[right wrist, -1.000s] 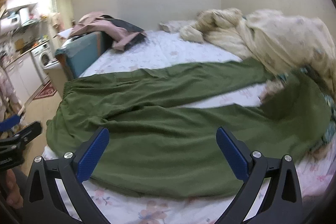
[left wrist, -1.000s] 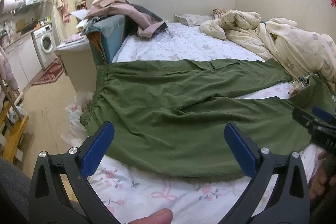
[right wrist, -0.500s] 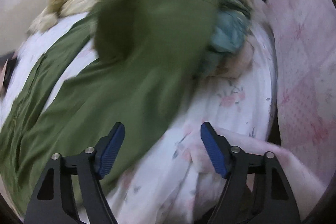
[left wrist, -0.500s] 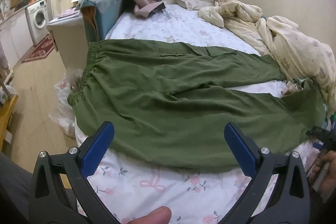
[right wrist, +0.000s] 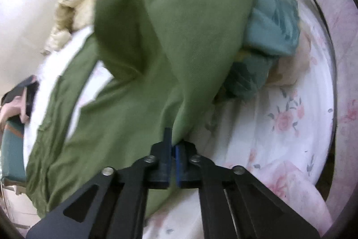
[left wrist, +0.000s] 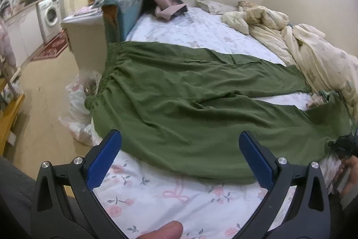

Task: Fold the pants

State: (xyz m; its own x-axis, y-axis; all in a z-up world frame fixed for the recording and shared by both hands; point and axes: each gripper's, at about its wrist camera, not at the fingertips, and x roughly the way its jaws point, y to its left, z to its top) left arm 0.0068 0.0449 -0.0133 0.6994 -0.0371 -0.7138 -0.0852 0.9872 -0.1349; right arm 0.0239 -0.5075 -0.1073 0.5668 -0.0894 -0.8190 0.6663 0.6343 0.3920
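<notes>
Leftmost, a washing machine stands by the far wall, and the green pants lie spread across the bed, waistband at the left edge, both legs running right toward a rumpled cream duvet. Nearer the camera the left gripper hovers over the floral sheet, blue pads wide apart with nothing between them — while at the right the right gripper is pinched tight on the hem of one pant leg, beside a bluish cloth.

Your left tool: jaws wide apart, angled downward, nothing between | your right tool: jaws clamped together, angled downward
</notes>
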